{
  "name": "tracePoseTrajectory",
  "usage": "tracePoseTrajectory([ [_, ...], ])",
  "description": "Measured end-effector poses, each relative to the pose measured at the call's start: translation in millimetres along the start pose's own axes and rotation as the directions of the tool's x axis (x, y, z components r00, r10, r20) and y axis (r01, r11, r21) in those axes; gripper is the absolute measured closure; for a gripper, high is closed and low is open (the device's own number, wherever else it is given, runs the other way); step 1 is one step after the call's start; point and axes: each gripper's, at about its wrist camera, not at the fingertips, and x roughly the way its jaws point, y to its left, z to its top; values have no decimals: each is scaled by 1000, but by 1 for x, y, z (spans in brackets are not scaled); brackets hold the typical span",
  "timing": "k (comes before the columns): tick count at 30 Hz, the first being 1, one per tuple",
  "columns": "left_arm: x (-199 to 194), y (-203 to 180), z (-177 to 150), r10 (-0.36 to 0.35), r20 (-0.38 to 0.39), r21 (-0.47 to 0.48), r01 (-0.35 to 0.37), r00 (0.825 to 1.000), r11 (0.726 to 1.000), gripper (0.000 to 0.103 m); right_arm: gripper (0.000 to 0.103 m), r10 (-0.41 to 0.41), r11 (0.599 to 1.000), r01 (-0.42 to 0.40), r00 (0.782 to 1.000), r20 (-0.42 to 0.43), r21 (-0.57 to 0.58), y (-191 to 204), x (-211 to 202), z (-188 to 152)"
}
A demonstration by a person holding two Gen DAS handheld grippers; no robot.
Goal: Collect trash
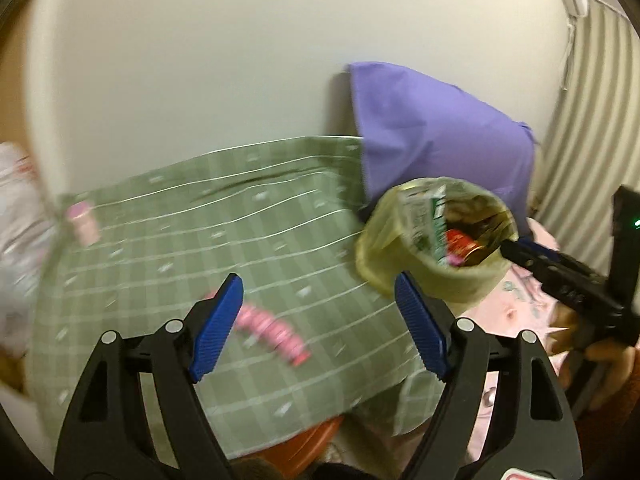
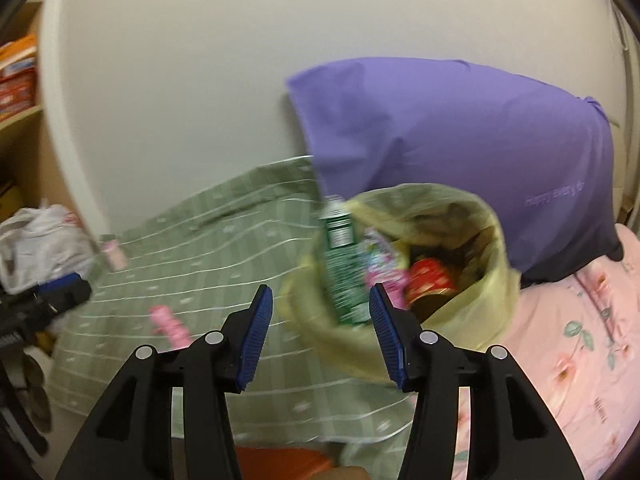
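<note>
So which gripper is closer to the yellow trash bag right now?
Right. The right gripper is open just in front of the yellow trash bag; the left gripper is open off to its left, above the green blanket.

Both wrist cameras look forward and down along their fingers, close over the bed; both take in the yellow trash bag (image 1: pixel 436 240) (image 2: pixel 440 264) and purple pillow (image 1: pixel 440 132) (image 2: pixel 460 140).

a plain off-white wall (image 2: pixel 200 80) filled the back of the room. a bed lay below it under a green checked sheet (image 1: pixel 248 220), with a pink floral cover (image 2: pixel 580 340) on the right. a purple pillow (image 2: pixel 460 140) leaned on the wall. striped curtains (image 1: pixel 592 140) hung at the right, shelves (image 2: pixel 16 120) stood at the left.
</note>
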Motion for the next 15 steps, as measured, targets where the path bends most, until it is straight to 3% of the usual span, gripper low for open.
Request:
tracePoseTrajectory([
  [4,-37,17,-26,65,-9,-36,-65,998,997,29,55,60,996,-59,998,3,-69,46,-25,-16],
  [8,-69,23,-44,147,14,-3,-147,989,989,29,55,120,989,-117,993,23,-89,76,-48,-30],
  [15,-99,30,-58,238,26,-9,-238,971,971,29,55,97,983,-91,995,29,-160,107,-72,-46],
])
